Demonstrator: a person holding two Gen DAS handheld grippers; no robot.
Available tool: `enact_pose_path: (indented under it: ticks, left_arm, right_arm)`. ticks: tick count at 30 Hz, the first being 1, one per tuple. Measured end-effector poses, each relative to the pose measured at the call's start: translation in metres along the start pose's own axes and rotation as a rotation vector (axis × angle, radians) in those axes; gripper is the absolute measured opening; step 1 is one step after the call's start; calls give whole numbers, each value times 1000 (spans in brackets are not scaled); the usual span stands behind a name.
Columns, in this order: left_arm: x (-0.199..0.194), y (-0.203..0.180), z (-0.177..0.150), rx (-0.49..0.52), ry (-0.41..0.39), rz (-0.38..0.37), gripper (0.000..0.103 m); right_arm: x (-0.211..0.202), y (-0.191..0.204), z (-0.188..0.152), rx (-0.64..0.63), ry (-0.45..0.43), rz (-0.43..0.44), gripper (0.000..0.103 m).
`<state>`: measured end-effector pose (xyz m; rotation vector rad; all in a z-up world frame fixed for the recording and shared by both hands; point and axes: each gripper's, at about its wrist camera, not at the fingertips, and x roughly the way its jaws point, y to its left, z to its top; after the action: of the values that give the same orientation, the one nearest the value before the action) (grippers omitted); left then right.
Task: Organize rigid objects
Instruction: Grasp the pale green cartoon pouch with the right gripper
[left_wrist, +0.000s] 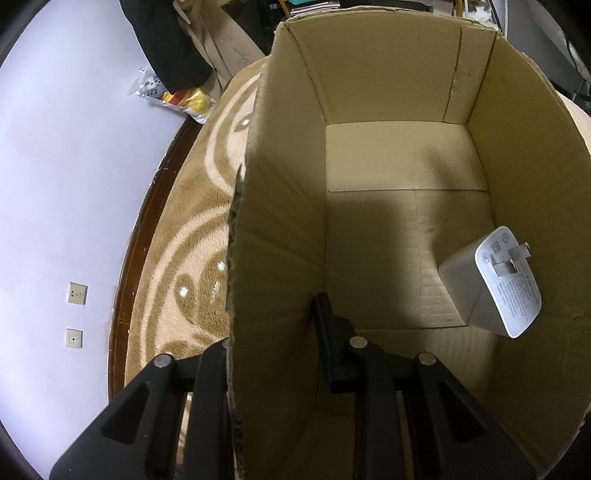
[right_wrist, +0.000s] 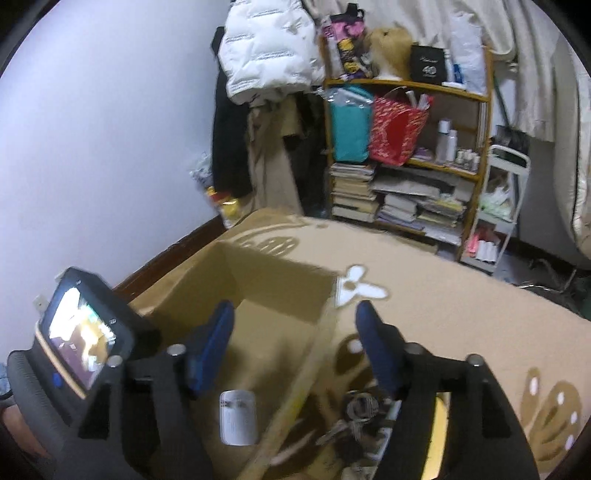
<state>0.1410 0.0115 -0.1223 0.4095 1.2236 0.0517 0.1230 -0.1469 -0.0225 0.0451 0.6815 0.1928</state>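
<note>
- My left gripper (left_wrist: 273, 332) straddles the left wall of an open cardboard box (left_wrist: 280, 229): one black finger (left_wrist: 328, 332) stands inside against the wall, the other is hidden outside behind it. The jaws look closed on that wall.
- A white charger (left_wrist: 491, 284) lies on the box floor against the right wall, its prong face turned up and to the right. It is the only thing I see inside from the left wrist view.
- The box sits on a tan rug (left_wrist: 192, 236) with pale swirls, near a dark wooden skirting board (left_wrist: 140, 236) and a white wall with two sockets (left_wrist: 75, 314).
- My right gripper (right_wrist: 295, 343) hangs above the box's near right edge, its blue-padded fingers (right_wrist: 212, 343) spread wide with nothing between them.
- A bunch of keys (right_wrist: 351, 417) lies on the rug just outside the box wall, below the right finger; the picture is blurred here, and I cannot tell what else lies with them.
- The left rig's camera screen (right_wrist: 83, 343) shows at the left of the right wrist view.
- Beyond the rug, a crowded wooden shelf (right_wrist: 406, 155) holds bags, bottles and stacked books; a white padded jacket (right_wrist: 266, 48) hangs beside it.
</note>
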Motion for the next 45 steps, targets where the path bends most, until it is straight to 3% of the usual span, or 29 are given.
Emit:
enact_pose_path:
  ticks: [3, 17, 24, 31, 32, 34, 39, 42, 45]
  left_arm:
    - [0, -1, 1, -2, 0, 1, 23]
    - [0, -3, 0, 1, 6, 0, 24]
    - [0, -3, -1, -4, 8, -2, 24]
    - [0, -3, -2, 0, 7, 4, 24]
    - [0, -3, -2, 2, 7, 4, 24]
    - [0, -4, -2, 3, 7, 5, 24]
    - [0, -5, -2, 6, 6, 7, 24]
    - [0, -5, -2, 6, 5, 7, 24]
    - [0, -5, -2, 5, 5, 7, 24]
  right_arm:
    - [3, -16, 0, 9, 9, -99, 103]
    - [34, -111, -28, 175, 123, -235, 103]
    - [35, -170, -53, 354, 154, -303, 103]
    - [41, -201, -72, 432, 214, -298, 103]
    - [43, -202, -75, 447, 221, -299, 102]
    - [49, -205, -81, 467, 251, -291, 90]
    - [58, -205, -96, 488, 314, -286, 78]
    - [57, -203, -96, 484, 312, -306, 77]
    - [59, -202, -94, 488, 321, -291, 68]
